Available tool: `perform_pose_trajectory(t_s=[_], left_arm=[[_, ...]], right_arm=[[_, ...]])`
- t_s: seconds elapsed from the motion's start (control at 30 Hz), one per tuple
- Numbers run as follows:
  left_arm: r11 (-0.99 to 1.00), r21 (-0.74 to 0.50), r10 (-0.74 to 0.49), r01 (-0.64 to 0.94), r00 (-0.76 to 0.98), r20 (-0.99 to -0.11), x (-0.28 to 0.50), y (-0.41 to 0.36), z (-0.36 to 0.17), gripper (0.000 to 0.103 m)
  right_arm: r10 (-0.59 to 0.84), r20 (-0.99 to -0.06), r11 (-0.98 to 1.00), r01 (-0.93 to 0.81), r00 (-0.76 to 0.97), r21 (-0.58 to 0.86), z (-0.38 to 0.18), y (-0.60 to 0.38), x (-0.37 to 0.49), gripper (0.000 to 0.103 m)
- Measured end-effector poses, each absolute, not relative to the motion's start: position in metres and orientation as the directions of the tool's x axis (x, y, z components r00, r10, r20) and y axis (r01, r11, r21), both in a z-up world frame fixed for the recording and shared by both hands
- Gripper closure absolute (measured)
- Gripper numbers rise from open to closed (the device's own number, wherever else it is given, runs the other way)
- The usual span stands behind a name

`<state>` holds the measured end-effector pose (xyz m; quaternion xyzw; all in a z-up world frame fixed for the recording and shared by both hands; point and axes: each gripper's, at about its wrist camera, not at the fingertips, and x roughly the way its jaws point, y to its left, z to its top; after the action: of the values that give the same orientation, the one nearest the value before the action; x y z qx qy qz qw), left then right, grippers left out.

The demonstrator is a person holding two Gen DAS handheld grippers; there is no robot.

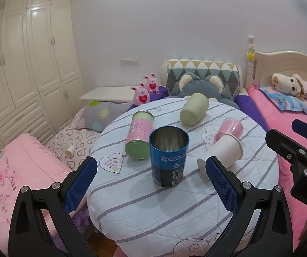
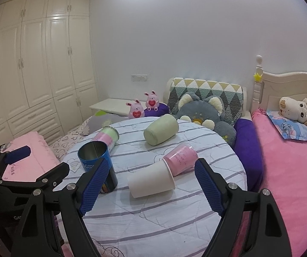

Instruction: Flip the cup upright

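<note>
left gripper: jaws spread wide, holding nothing. blue cup stands upright between and just beyond its fingers, on the round striped table. right gripper: jaws wide apart, empty, with a white cup lying on its side between them. pink cup touches the white cup's rim.

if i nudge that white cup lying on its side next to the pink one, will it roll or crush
The white cup lies on its side and tapers, so a nudge would probably roll it in a curve, not straight. It looks thin-walled, likely light and easy to dent if squeezed. Its rim sits against the pink cup, which may block it, and the soft quilted tablecloth should slow it.
</note>
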<state>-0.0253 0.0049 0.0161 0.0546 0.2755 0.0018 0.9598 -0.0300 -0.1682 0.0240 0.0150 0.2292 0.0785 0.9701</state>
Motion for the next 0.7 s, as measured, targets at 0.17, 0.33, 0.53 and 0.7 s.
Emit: perform_pose_trajectory(t_s=[0.17, 0.33, 0.53, 0.7], left_arm=[[0.995, 0.098, 0.031, 0.026, 0.844, -0.535, -0.0237, 0.0050, 0.0154, 0.001], [0.995, 0.101, 0.037, 0.021, 0.843, -0.536, -0.0233, 0.0056, 0.0152, 0.001], [0.994, 0.109, 0.050, 0.010, 0.844, -0.534, -0.0215, 0.0061, 0.0117, 0.001], [0.994, 0.113, 0.049, 0.014, 0.844, -0.534, -0.0204, 0.0052, 0.0086, 0.001]], right_arm=[[0.157, -0.441, 0.988, -0.142, 0.883, 0.069, 0.0243, -0.1695, -0.0313, 0.019], [0.156, -0.448, 0.988, -0.140, 0.880, 0.069, 0.0230, -0.1694, -0.0291, 0.019], [0.154, -0.458, 0.988, -0.137, 0.875, 0.069, 0.0210, -0.1690, -0.0255, 0.019], [0.151, -0.467, 0.989, -0.133, 0.871, 0.071, 0.0192, -0.1691, -0.0222, 0.019]])
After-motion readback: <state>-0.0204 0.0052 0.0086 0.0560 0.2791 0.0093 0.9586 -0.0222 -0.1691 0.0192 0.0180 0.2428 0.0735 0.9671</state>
